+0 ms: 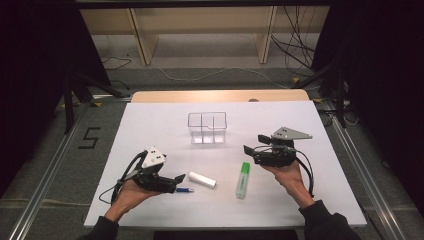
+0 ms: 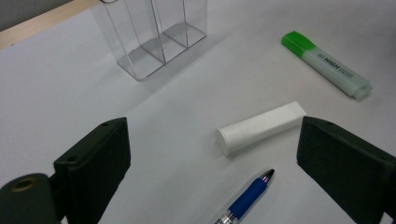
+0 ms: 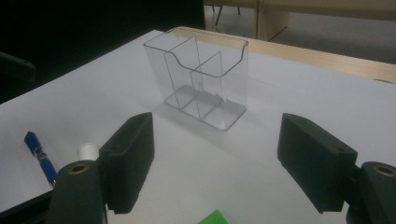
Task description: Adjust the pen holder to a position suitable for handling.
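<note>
A clear plastic organizer (image 1: pixel 207 127) with several compartments stands upright mid-table, seen too in the left gripper view (image 2: pixel 154 32) and the right gripper view (image 3: pixel 201 77). Before it lie a green highlighter (image 1: pixel 243 179) (image 2: pixel 327 63), a white tube (image 1: pixel 202 179) (image 2: pixel 261 126) and a blue pen (image 1: pixel 184 190) (image 2: pixel 247 196). My left gripper (image 1: pixel 179 183) (image 2: pixel 210 128) is open, low over the table, pointing at the tube and pen without touching them. My right gripper (image 1: pixel 254 144) (image 3: pixel 215 119) is open and empty, aimed at the organizer, just above the highlighter's cap (image 3: pixel 215 218).
The white table top (image 1: pixel 150 125) ends in a wooden strip (image 1: pixel 220 95) at the far edge. Beyond it are cables on the floor and wooden shelf legs. A rail runs along each side of the table.
</note>
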`<move>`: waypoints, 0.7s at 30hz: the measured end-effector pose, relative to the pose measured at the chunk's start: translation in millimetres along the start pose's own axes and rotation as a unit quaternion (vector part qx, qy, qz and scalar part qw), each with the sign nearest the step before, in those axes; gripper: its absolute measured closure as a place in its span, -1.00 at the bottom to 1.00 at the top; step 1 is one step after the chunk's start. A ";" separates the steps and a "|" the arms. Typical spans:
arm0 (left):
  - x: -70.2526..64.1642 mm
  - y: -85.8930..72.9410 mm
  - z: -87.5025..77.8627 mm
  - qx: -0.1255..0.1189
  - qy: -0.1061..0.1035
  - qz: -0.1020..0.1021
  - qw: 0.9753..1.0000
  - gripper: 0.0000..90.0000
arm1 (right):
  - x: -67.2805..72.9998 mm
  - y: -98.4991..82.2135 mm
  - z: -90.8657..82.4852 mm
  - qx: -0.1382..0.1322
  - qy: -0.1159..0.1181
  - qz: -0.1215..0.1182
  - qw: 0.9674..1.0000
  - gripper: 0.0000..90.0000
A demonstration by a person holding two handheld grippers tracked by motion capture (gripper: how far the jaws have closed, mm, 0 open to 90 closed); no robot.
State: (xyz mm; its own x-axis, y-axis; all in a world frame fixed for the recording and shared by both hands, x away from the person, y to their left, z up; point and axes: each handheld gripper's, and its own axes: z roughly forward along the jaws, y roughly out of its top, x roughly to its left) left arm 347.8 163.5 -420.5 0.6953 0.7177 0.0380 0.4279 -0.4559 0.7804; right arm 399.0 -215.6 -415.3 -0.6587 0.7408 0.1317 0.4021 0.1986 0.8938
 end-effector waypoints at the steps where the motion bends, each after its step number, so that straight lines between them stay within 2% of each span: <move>1: 0.0 0.0 0.0 0.000 0.000 0.000 1.000 -0.79 | 0.3 -1.2 -1.7 -0.002 0.000 0.002 1.000 -0.39; 6: 2.1 1.7 3.2 0.019 -0.001 0.002 1.000 -0.78 | 1.9 -4.6 -11.5 -0.011 0.005 0.003 1.000 -0.42; 8: 3.5 2.4 2.6 0.014 0.001 0.001 1.000 -0.77 | 2.4 -6.4 -15.2 -0.012 0.008 -0.001 1.000 -0.43; 12: 6.4 5.1 1.2 0.022 0.000 0.007 1.000 -0.76 | 4.0 -10.1 -21.4 -0.011 0.006 -0.001 1.000 -0.45; 17: 9.3 8.4 2.3 0.047 -0.007 0.019 0.999 -0.75 | 6.6 -15.7 -27.7 -0.008 0.008 -0.002 1.000 -0.46; 21: 7.7 9.8 5.8 0.076 -0.015 0.036 0.996 -0.74 | 9.5 -19.0 -33.9 -0.008 0.009 0.000 1.000 -0.46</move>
State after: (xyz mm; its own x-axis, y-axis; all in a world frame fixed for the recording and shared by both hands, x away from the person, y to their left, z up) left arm 360.7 161.5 -416.1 0.7431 0.6655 0.0708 0.4572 -0.5821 0.6724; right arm 363.6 -234.2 -416.5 -0.6699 0.7293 0.1391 0.3914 0.1876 0.9009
